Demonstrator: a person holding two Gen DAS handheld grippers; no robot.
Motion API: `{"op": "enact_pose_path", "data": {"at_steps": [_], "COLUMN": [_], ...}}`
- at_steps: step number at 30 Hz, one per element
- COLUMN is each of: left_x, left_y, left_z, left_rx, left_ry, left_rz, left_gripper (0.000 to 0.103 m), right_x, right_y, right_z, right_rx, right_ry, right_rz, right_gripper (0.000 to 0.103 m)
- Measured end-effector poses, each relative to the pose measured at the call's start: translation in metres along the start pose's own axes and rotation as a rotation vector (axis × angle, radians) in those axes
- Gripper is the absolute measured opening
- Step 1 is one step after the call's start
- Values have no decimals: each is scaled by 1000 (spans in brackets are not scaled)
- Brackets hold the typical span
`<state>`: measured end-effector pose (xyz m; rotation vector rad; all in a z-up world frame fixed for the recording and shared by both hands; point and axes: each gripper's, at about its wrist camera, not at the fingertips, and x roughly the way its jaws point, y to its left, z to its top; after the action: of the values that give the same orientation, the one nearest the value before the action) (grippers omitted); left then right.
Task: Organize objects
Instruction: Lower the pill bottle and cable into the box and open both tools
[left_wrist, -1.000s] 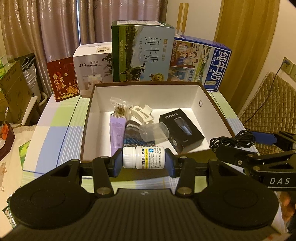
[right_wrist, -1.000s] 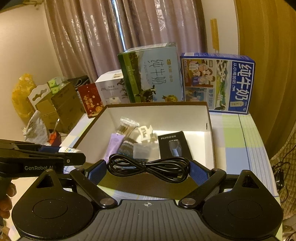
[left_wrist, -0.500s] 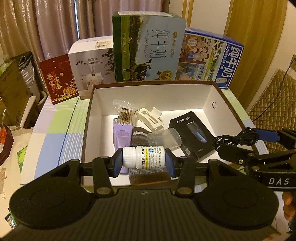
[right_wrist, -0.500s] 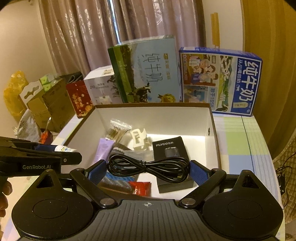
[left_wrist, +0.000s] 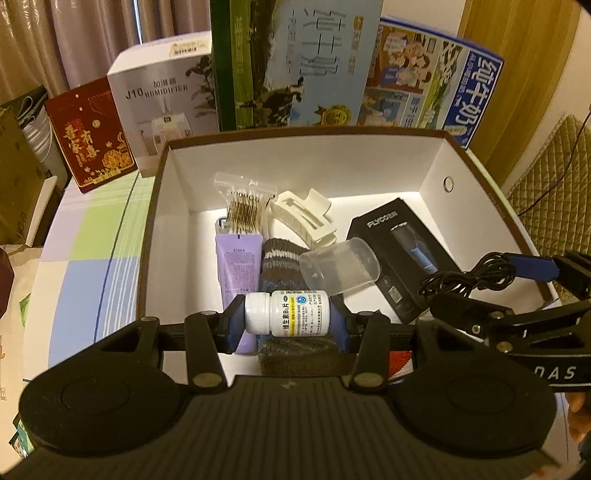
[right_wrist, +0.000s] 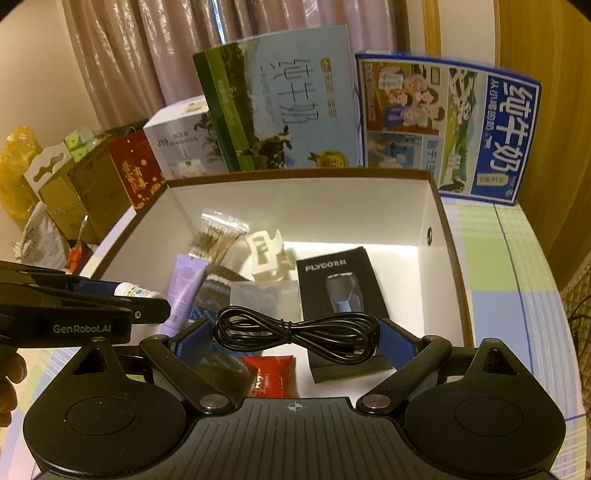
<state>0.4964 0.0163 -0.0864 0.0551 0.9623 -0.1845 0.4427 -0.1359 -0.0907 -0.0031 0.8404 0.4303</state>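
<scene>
- The left gripper (left_wrist: 287, 320) clamps a white pill bottle (left_wrist: 287, 313) end to end, cap against one pad, over the near edge of the open box (left_wrist: 303, 173) — rigid, light, smooth plastic; likely to roll once released.
- The right gripper (right_wrist: 295, 334) pinches a coiled black cable (right_wrist: 295, 328) at both loop ends, above the box — limp, light, apt to spring loose.

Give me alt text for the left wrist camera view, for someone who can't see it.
The left tool grips a white pill bottle sideways above an open white-lined box holding a purple tube, hair claw, clear cup and black carton. At right, the right tool carries a coiled black cable.
</scene>
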Motion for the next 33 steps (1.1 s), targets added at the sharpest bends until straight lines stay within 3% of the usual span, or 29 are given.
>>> {"op": "enact_pose_path", "data": {"at_steps": [20,26,33], "left_x": [34,35,27], "left_y": [4,8,14], "left_z": [6,13,16], "left_rx": [23,26,17], "left_ry": [47,32,12], "left_rz": [-15,-2,16], "left_gripper": [41,59,64], "right_x": [23,23,24], "right_y": [-6,-5,-2], "right_z": [4,5,6], "right_rx": [19,20,15], "right_ry": [32,32,33], "right_rz": [-10,-7,0], "right_gripper": [92,92,92]}}
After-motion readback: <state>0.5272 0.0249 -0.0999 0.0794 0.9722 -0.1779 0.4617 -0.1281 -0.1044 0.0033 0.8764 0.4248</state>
